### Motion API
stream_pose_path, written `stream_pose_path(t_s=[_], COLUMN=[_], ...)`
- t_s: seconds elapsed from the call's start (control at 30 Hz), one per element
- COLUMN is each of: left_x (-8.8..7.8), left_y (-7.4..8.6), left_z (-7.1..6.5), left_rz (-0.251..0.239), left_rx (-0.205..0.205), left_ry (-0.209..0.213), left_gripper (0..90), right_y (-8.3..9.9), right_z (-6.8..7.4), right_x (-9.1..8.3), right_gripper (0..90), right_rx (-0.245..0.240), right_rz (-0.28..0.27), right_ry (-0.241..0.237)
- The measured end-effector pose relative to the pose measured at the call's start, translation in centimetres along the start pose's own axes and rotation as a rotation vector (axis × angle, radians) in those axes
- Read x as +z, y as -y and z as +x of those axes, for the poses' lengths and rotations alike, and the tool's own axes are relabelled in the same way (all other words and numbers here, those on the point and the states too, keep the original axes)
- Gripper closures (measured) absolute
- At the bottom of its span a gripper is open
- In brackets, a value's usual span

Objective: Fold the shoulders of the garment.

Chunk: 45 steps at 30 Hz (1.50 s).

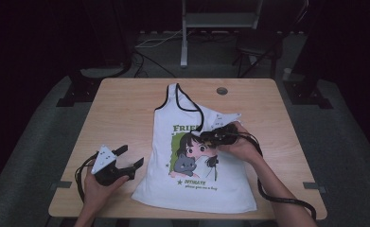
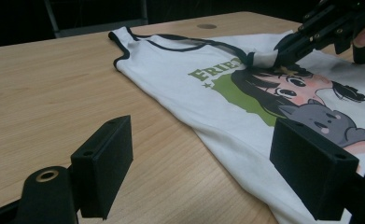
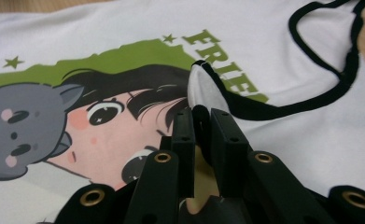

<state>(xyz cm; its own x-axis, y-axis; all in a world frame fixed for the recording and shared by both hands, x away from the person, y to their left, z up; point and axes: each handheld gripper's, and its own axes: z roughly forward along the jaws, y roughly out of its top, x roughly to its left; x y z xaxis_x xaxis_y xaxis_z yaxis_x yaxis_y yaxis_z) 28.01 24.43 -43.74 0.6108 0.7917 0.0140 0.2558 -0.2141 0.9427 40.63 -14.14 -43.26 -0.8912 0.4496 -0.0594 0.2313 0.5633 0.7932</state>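
A white tank top (image 1: 192,156) lies flat mid-tabletop (image 1: 126,109), hem near the near edge. The right gripper (image 1: 211,136) has its fingers nearly closed, pinching the folded-over strap (image 3: 203,86) above the print. The left gripper (image 1: 130,158) rests on bare wood to the left, fingers wide apart and empty.

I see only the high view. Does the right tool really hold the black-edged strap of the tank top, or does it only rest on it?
Observer: It holds it. The right gripper view shows the right tool shut on the strap, with white fabric pinched between its jaws.
Operator: Is something between the jaws of the left tool?
Observer: No. In the left gripper view, bare table lies between its open jaws, and the side edge of the tank top passes behind one jaw.
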Motion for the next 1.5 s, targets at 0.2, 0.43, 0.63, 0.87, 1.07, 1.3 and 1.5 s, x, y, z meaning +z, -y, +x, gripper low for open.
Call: stream_pose_path(t_s=[0.2,0.43,0.63,0.87,1.07,1.3,1.5], left_x=[0.01,0.02,0.01,0.02,0.02,0.02,0.04], left_y=[0.00,-0.01,0.00,-0.01,-0.01,-0.01,-0.01], left_z=[-0.05,-0.09,-0.08,-0.12,-0.13,-0.13,-0.17], left_rz=[0.001,0.001,0.000,0.003,0.003,0.005,0.005], left_rx=[0.002,0.003,0.004,0.002,0.004,0.002,0.001], left_ry=[0.002,0.003,0.002,0.004,0.004,0.005,0.007], left_gripper=[20.9,20.9,20.9,20.9,20.9,20.9,20.9], right_y=[0.23,0.32,0.20,0.36,0.20,0.25,0.31], right_z=[0.35,0.39,0.40,0.32,0.31,0.45,0.52], right_x=[0.53,0.68,0.77,0.72,0.87,1.01,1.05], right_gripper=[78.0,72.4,61.3,48.9,42.9,38.2,33.2], right_rx=[-0.013,-0.004,0.007,0.057,0.090,0.159,0.212], right_rz=[0.022,0.047,0.051,0.048,0.040,0.036,0.026], right_ry=[-0.024,-0.049,-0.053,-0.060,-0.073,-0.102,-0.114])
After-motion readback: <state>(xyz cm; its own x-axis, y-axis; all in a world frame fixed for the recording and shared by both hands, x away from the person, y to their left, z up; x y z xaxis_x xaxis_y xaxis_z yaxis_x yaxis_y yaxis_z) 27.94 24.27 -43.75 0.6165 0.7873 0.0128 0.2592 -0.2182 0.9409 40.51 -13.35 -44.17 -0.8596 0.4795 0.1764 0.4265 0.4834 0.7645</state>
